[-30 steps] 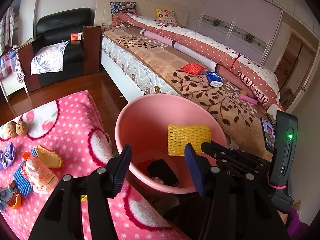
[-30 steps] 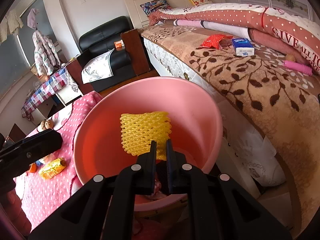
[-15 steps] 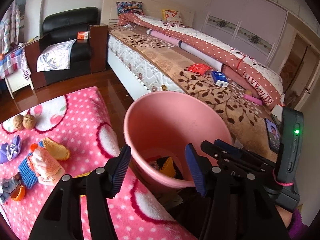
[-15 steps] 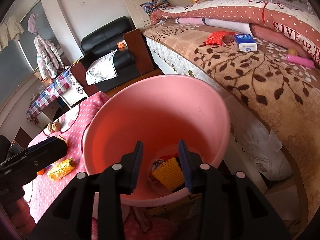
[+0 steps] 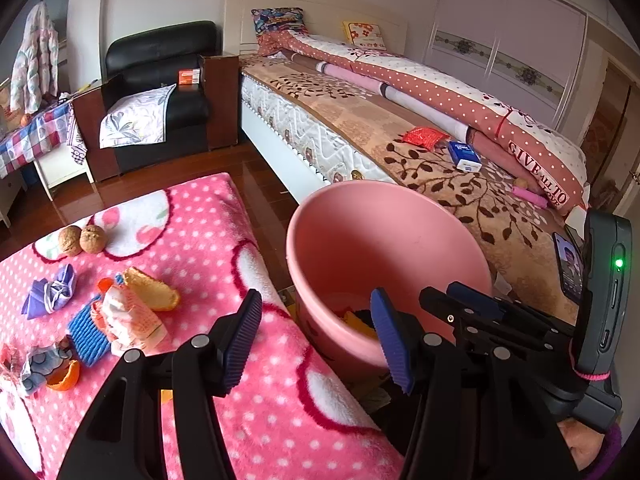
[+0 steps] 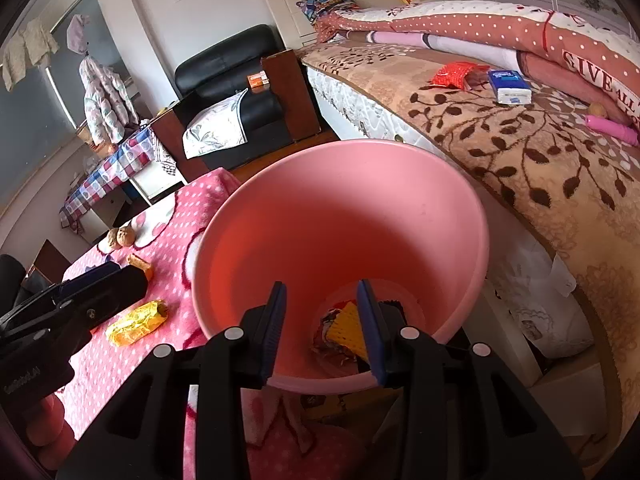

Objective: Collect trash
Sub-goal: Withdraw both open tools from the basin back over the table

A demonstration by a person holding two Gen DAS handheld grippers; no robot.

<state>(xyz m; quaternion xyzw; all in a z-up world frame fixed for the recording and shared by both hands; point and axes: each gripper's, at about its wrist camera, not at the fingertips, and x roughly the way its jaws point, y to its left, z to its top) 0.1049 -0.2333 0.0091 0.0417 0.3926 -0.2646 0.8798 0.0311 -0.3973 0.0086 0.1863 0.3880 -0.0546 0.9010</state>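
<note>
A pink bin [image 6: 340, 208] stands between the pink dotted blanket [image 5: 208, 248] and the bed. A yellow foam net [image 6: 346, 328] lies at its bottom among other scraps, and a bit of the net [image 5: 356, 320] shows in the left wrist view. My right gripper [image 6: 321, 284] hangs open over the bin's near rim with nothing between its fingers. My left gripper [image 5: 316, 292] is open and empty above the blanket's edge beside the bin [image 5: 380, 248]. On the blanket lie an orange peel [image 5: 150, 288], a crumpled wrapper [image 5: 128, 316], a blue foam net [image 5: 86, 334], a purple wrapper [image 5: 52, 292] and a yellow wrapper [image 6: 138, 322].
Two walnuts [image 5: 82, 238] sit at the blanket's far side. The bed [image 6: 540, 152] runs along the right with a red packet [image 6: 456, 74] and a blue tissue pack [image 6: 510, 86] on it. A black armchair [image 5: 160, 76] stands at the back across wooden floor.
My right gripper opened and let go of the yellow foam net, which dropped to the bottom of the bin. The left wrist view has swung slightly towards the blanket.
</note>
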